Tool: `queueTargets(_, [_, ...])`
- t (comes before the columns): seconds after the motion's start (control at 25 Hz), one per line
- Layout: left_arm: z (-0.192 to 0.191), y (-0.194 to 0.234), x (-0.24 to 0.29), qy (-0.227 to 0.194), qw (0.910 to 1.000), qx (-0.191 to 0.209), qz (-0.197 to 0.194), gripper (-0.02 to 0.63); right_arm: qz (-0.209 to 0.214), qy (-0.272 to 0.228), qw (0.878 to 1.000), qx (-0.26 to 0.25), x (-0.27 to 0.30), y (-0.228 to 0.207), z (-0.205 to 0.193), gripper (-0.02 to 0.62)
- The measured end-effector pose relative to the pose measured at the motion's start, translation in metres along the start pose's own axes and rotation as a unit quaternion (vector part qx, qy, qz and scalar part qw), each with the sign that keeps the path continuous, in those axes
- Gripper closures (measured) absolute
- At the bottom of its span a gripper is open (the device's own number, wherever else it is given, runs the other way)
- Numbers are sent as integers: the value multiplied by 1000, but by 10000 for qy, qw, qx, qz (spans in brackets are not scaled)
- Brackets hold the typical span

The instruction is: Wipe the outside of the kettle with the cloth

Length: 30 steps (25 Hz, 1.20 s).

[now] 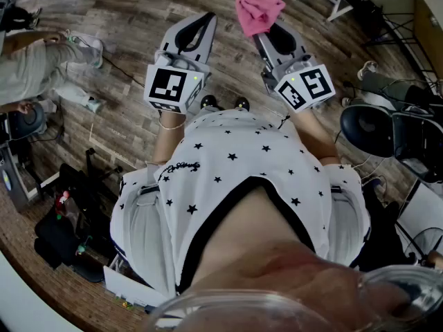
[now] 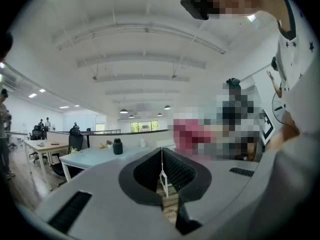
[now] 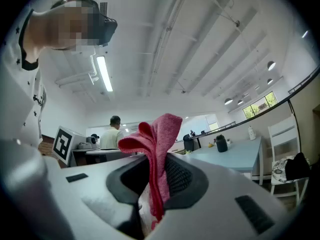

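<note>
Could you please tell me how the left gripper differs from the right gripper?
The left gripper is empty, while the right gripper clamps a crumpled pink cloth. The left gripper's jaws meet; the right gripper's jaws are parted by fabric. Both are grey, shut, and point away from the person.

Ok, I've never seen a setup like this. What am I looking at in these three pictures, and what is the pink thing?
There is no robot here. A person holds a tool in each hand, and each tool ends in two-jaw tongs. The head view comes from a camera on the person's head, looking down past their star-print shirt at a wooden floor. The other two views come from cameras riding on the tools, looking along the jaws. The left tongs are shut and empty. The right tongs are shut on a pink cloth that sticks out past the jaws. The black-and-white marker cubes are part of the tools. No kettle shows in any view.
</note>
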State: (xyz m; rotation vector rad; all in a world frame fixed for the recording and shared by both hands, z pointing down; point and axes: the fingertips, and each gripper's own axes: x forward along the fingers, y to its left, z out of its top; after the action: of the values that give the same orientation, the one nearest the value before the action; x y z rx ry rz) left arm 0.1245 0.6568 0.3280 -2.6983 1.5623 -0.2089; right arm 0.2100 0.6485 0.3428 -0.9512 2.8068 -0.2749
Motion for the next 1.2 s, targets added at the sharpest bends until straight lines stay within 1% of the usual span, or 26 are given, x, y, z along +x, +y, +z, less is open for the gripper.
queueTargets(0.32, [1, -15, 11, 35, 9999, 66, 84, 577, 92, 10, 9999, 64, -12, -16, 0, 529])
queueTargets(0.48, [2, -19, 13, 65, 9998, 110, 133, 577, 229, -103, 9995, 195, -16, -17, 2, 529])
queueTargets(0.72, [4, -27, 21, 148, 9994, 246, 192, 577, 230, -139, 9988, 415, -19, -37, 1, 528])
queueTargets(0.92, [0, -13, 25, 220, 9990, 184, 347, 577, 248, -170, 9981, 540, -11, -46, 0, 528])
queueTargets(1.04, [5, 1, 31, 192, 9990, 124, 373, 577, 260, -97, 9977, 616, 4, -51, 2, 528])
queueTargets(1.2, [-5, 9, 37, 206, 9991, 95, 369, 577, 270, -61, 9976, 629, 13, -57, -6, 528])
